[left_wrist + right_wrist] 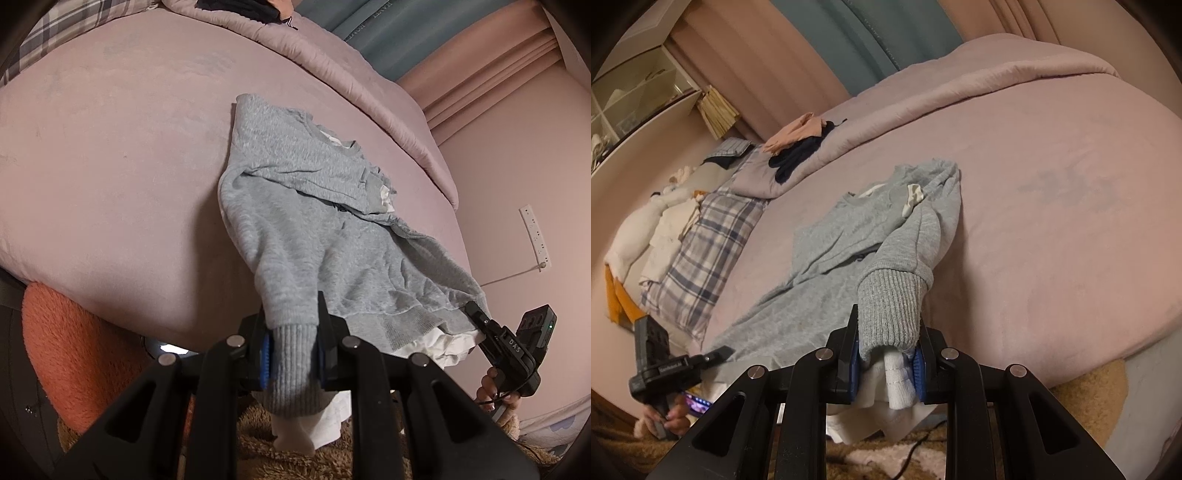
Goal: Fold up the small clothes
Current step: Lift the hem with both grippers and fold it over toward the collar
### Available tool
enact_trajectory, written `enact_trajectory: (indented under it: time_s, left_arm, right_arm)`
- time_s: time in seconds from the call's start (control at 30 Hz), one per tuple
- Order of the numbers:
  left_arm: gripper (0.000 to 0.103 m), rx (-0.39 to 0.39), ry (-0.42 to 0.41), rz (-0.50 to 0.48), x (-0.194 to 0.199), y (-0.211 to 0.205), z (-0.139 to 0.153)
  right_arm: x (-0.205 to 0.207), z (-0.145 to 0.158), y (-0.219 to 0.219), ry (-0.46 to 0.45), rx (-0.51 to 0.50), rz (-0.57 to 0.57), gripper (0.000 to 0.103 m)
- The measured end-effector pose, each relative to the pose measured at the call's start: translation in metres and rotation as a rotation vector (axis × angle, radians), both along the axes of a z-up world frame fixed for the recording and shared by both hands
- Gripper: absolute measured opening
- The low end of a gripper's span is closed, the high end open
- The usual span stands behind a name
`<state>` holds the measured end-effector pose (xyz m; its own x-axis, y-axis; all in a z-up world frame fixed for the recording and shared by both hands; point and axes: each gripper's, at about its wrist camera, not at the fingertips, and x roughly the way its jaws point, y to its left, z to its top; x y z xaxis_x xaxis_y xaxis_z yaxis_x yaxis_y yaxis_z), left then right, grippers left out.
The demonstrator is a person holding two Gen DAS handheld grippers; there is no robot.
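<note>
Left tongs (291, 354) and right tongs (886, 365) each pinch a grey sweatshirt (314, 236) cuff; white lining partly hidden.

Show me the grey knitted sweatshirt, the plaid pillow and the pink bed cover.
Grey knitted sweatshirt (314, 243), left wrist view, on its chest.
Plaid pillow (709, 240), right wrist view, on its checked top face.
Pink bed cover (1052, 258), right wrist view, on a bare stretch.

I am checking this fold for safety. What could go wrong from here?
1. The left gripper and right gripper each pinch only a ribbed cuff of the grey knitted sweatshirt; it may slip out.
2. The white inner garment hangs loose and may bunch.
3. The hem overhangs the pink bed and could slide off.
</note>
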<state>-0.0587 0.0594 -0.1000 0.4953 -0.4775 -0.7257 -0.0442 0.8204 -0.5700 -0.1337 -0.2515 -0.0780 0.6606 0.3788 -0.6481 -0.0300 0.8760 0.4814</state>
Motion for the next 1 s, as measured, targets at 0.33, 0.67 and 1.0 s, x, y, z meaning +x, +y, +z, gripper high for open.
enact_trajectory:
  time_s: [0.33, 0.67, 1.0]
  left_arm:
    - [0.018, 0.000, -0.005, -0.005, 0.005, 0.001, -0.001]
    - [0.018, 0.003, -0.016, -0.011, 0.014, 0.003, 0.005]
    - [0.018, 0.010, -0.036, -0.016, 0.020, 0.005, 0.011]
  right_arm:
    - [0.006, 0.002, 0.002, -0.003, 0.005, -0.005, 0.024]
    - [0.015, 0.005, 0.005, -0.014, 0.013, -0.017, 0.024]
    - [0.022, 0.007, 0.005, -0.022, 0.030, -0.030, 0.024]
